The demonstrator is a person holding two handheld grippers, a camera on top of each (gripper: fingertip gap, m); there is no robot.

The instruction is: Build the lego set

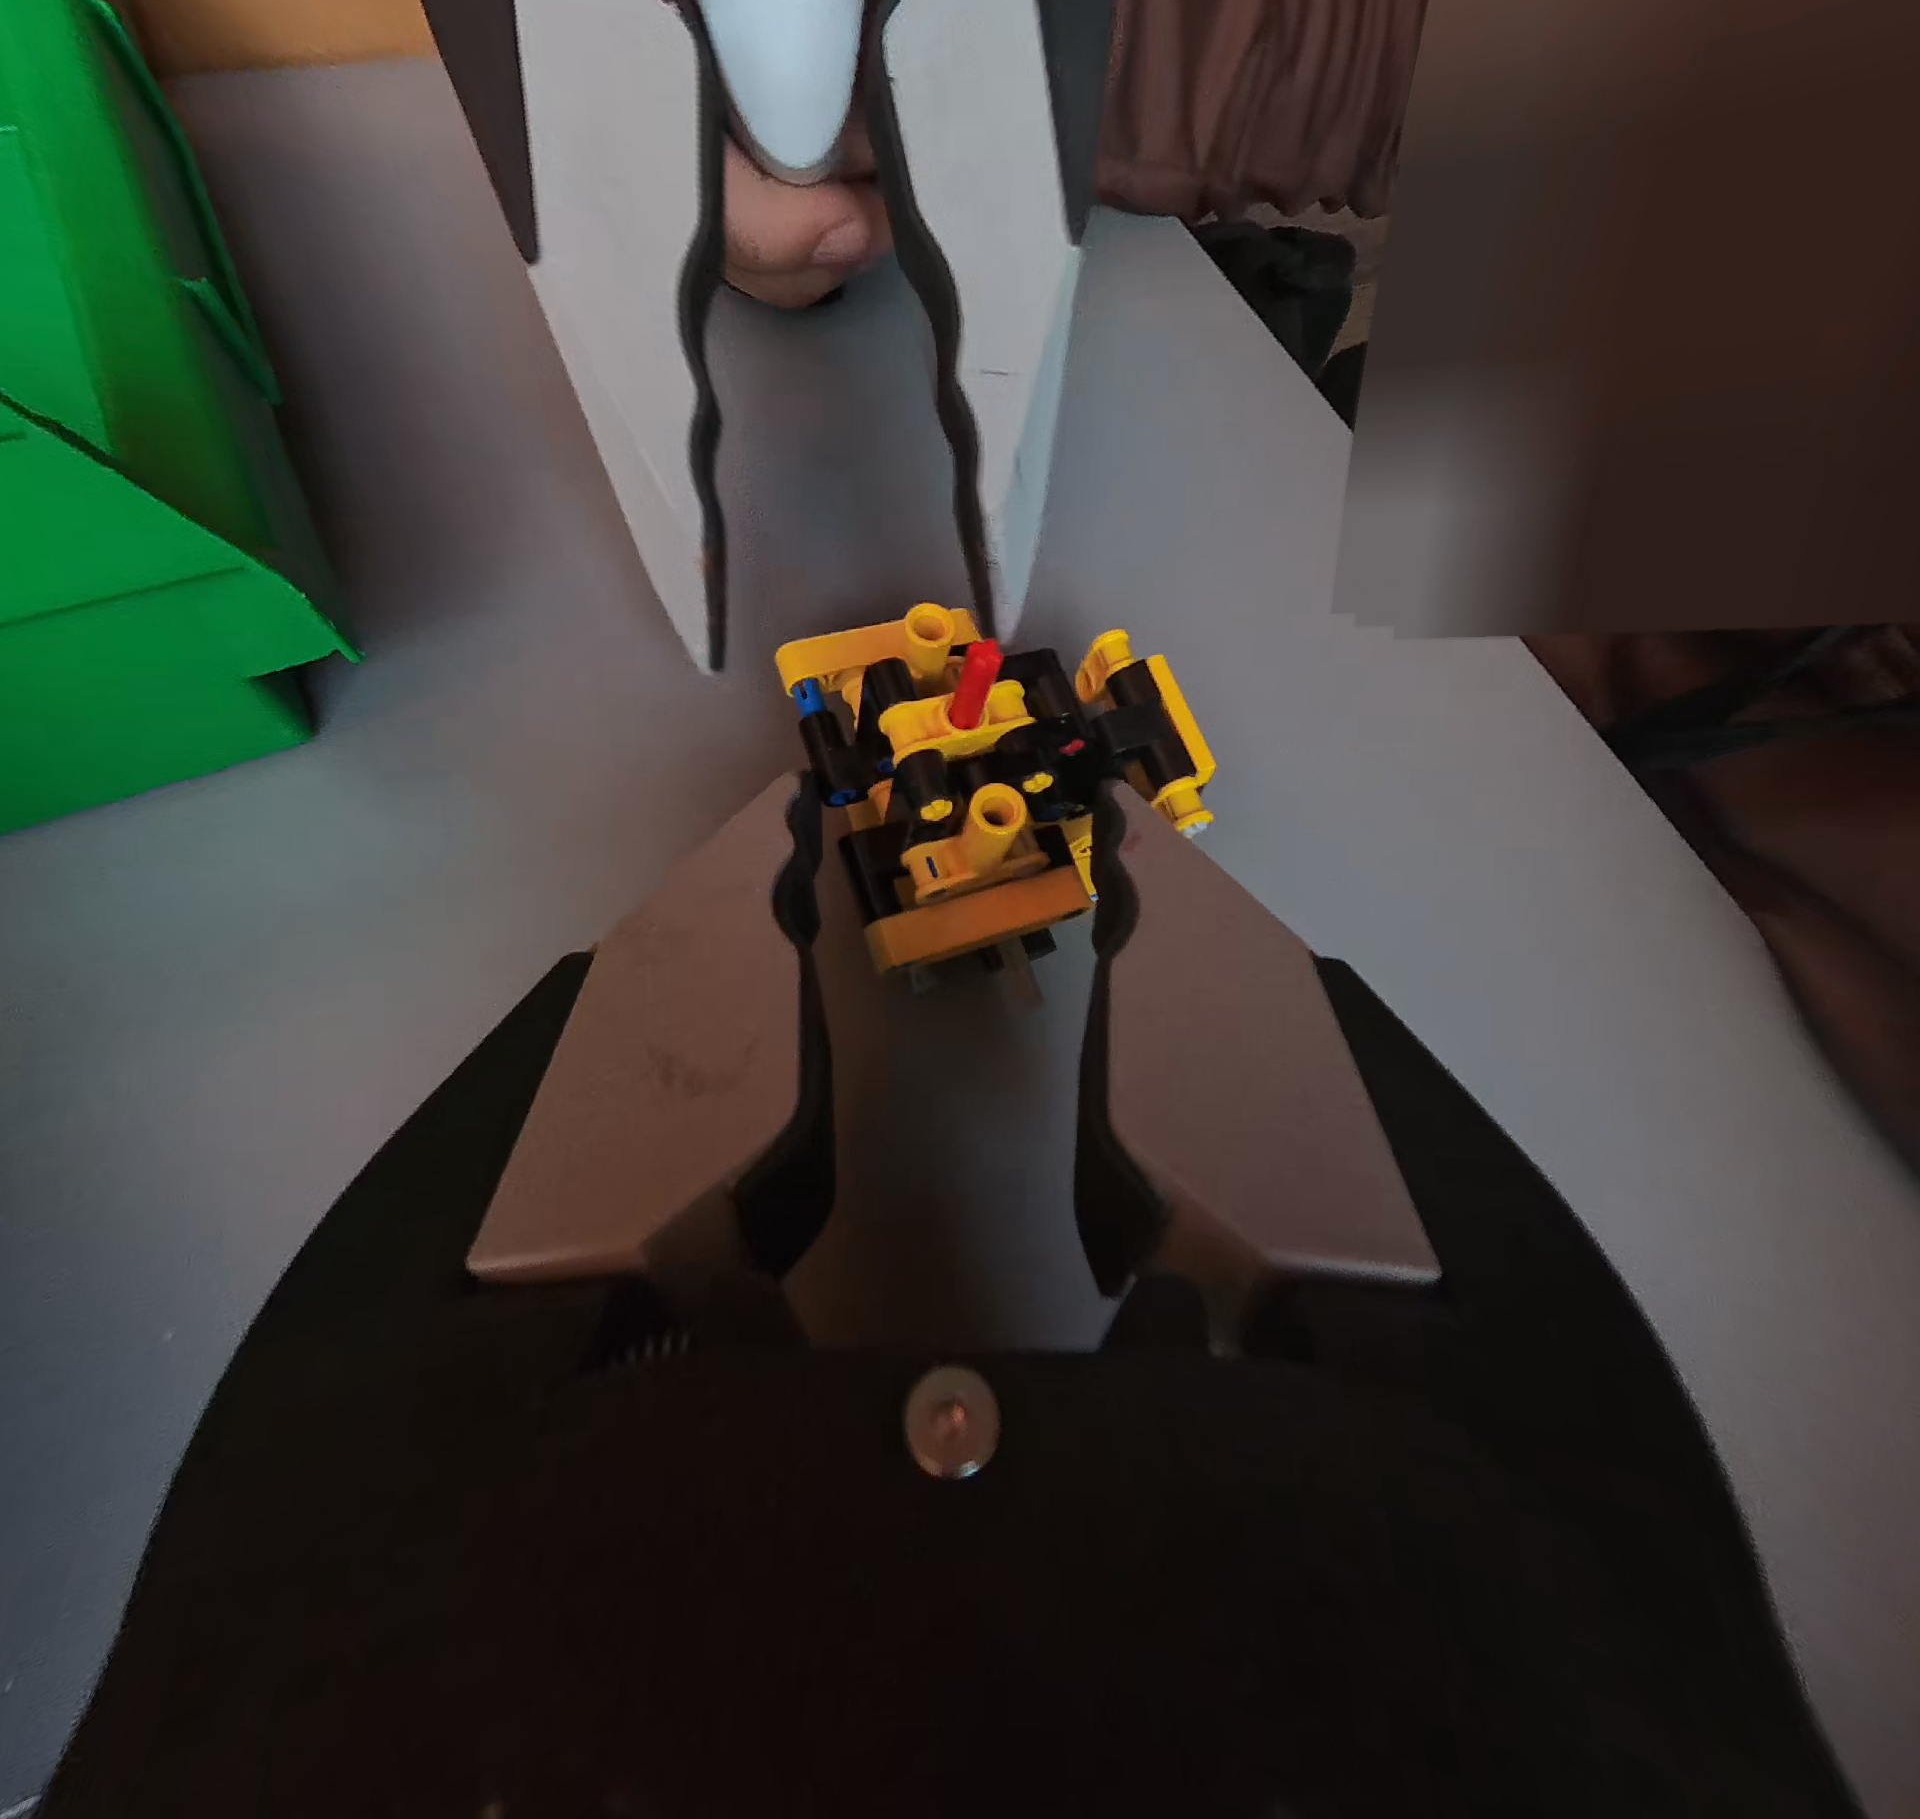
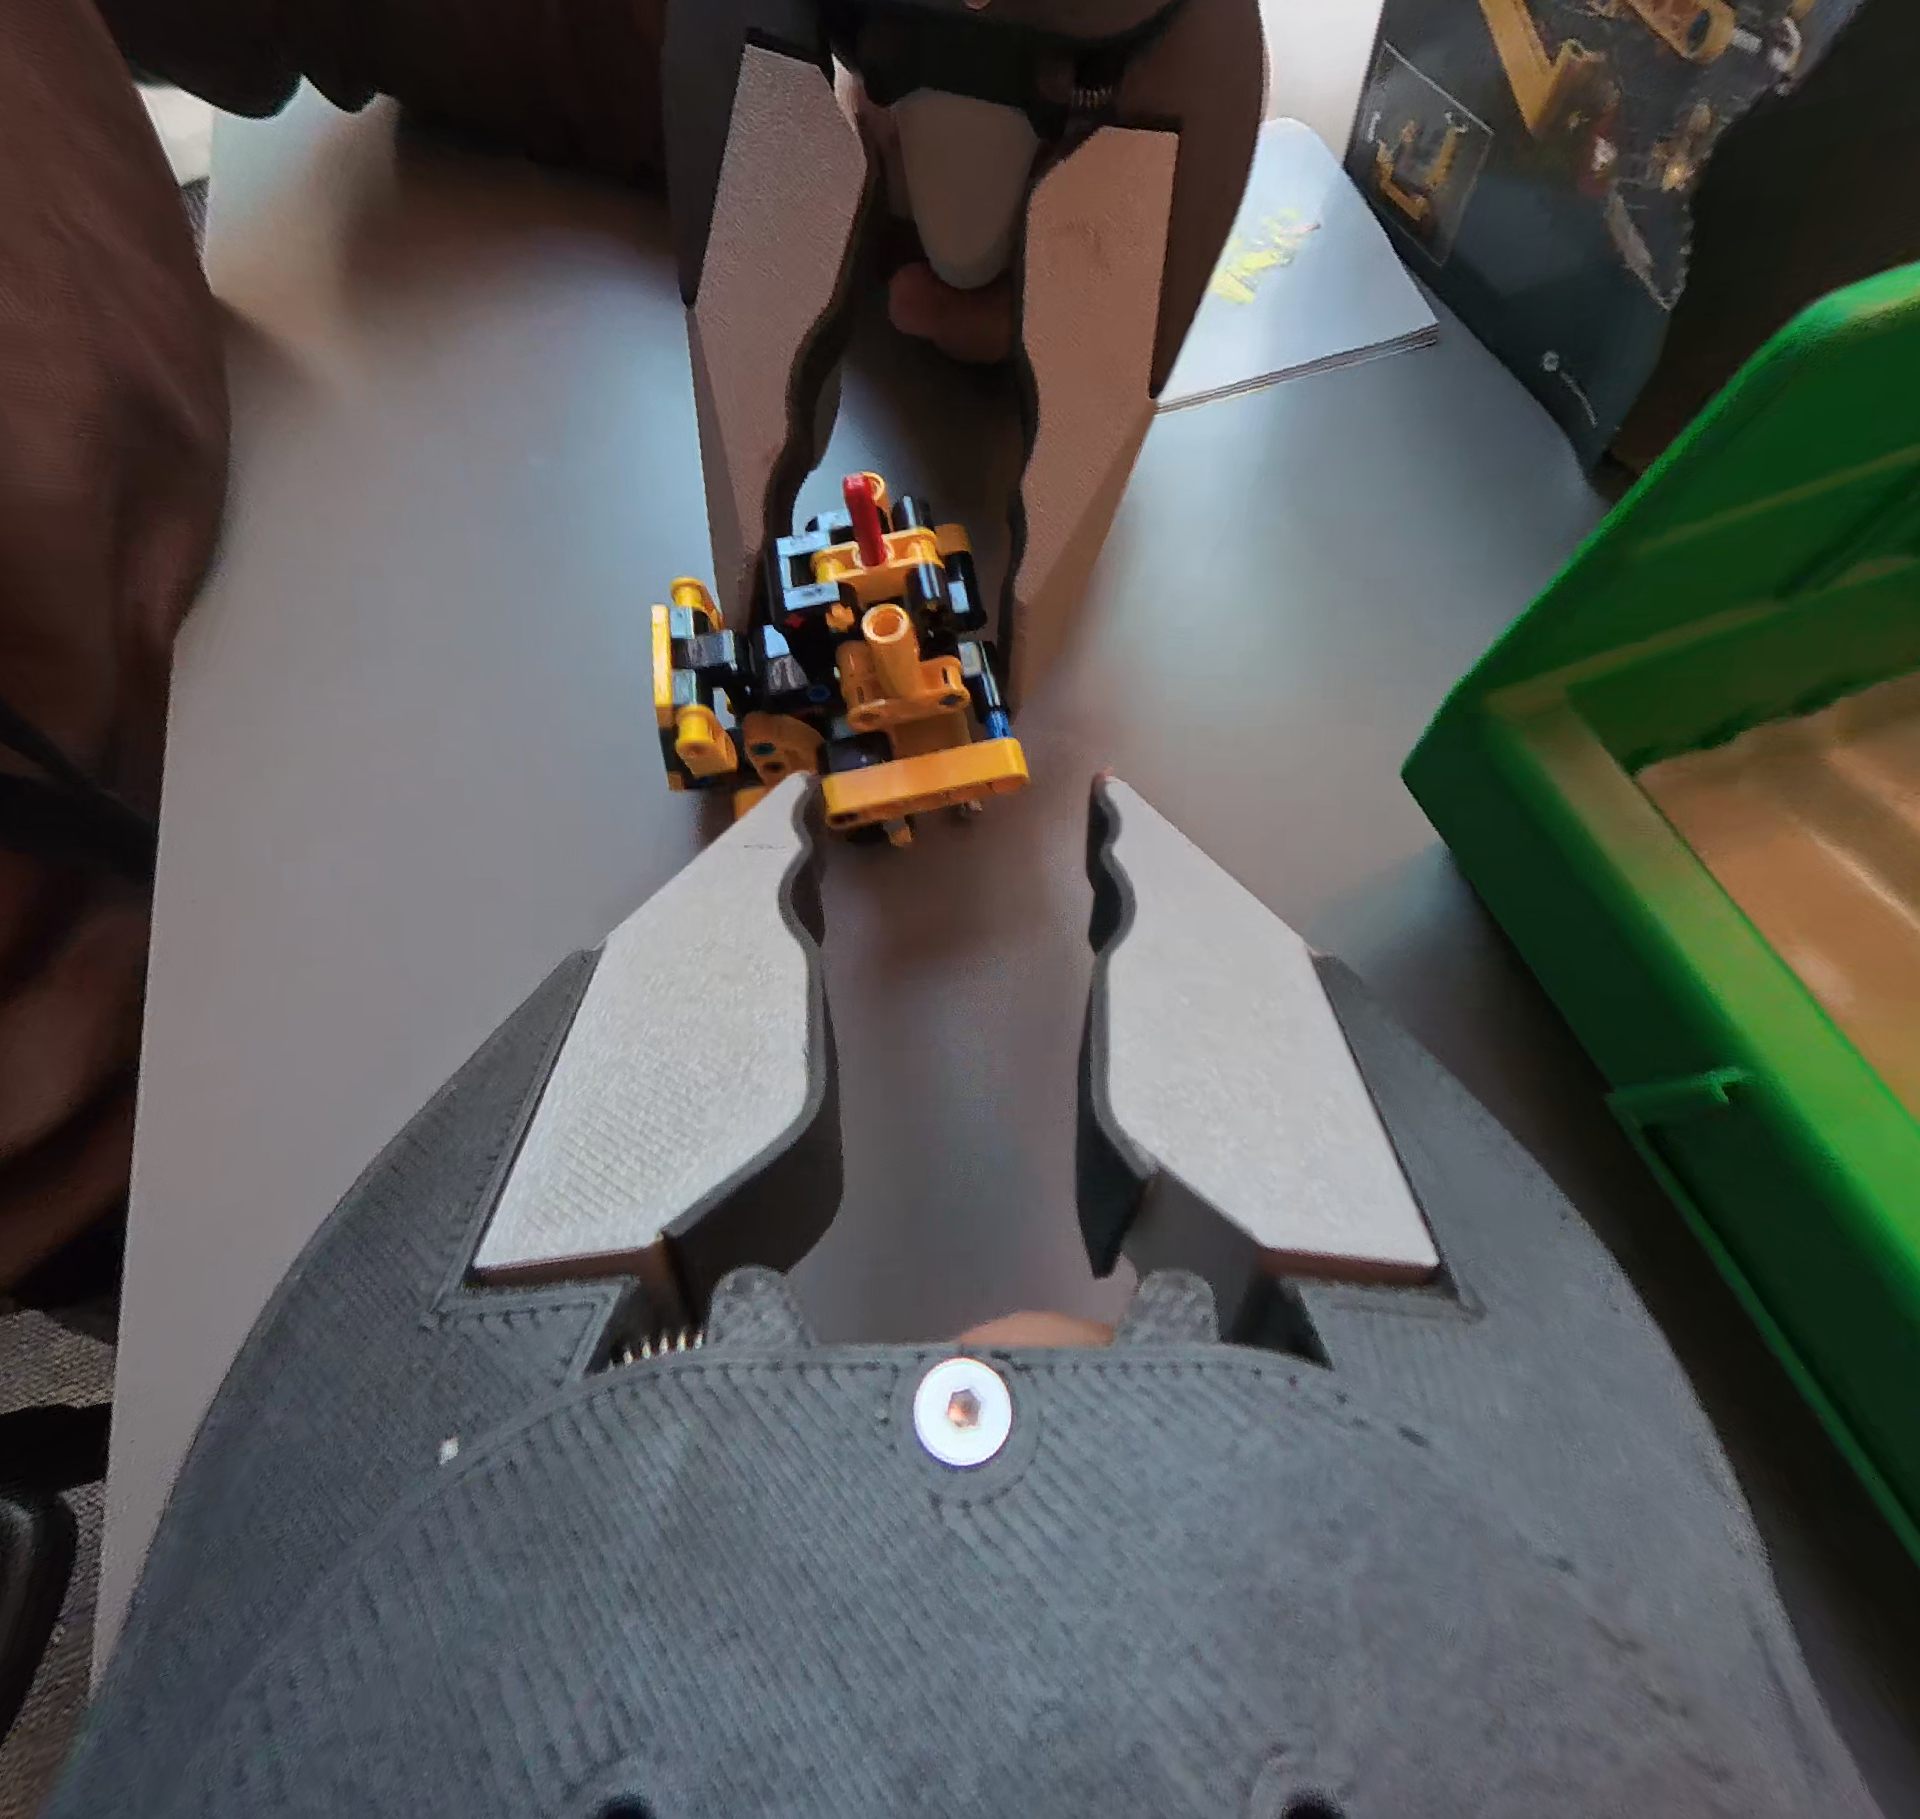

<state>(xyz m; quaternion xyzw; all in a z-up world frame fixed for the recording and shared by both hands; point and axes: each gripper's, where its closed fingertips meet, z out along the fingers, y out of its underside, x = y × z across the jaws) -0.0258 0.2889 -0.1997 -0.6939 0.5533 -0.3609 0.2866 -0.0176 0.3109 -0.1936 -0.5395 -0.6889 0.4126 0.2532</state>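
A yellow and black lego model (image 1: 966, 793) with a red axle (image 1: 975, 680) standing up stands on the white table (image 1: 416, 938). My left gripper (image 1: 958, 808) is open, with one finger on each side of the model's near end, close to its sides. My right gripper (image 2: 953, 793) is open and empty, its tips just short of the model's yellow end plate (image 2: 925, 772). In the left wrist view the right gripper (image 1: 852, 637) reaches in from the far side. In the right wrist view the left gripper (image 2: 883, 657) straddles the model (image 2: 873, 668).
A green plastic bin (image 2: 1662, 834) stands beside the model; it also shows in the left wrist view (image 1: 135, 522). The set's dark box (image 2: 1610, 107) and a booklet (image 2: 1309, 283) lie behind it. The table edge (image 1: 1558, 730) runs close by. Only a small space, under 4 cm, lies between the two pairs of fingers.
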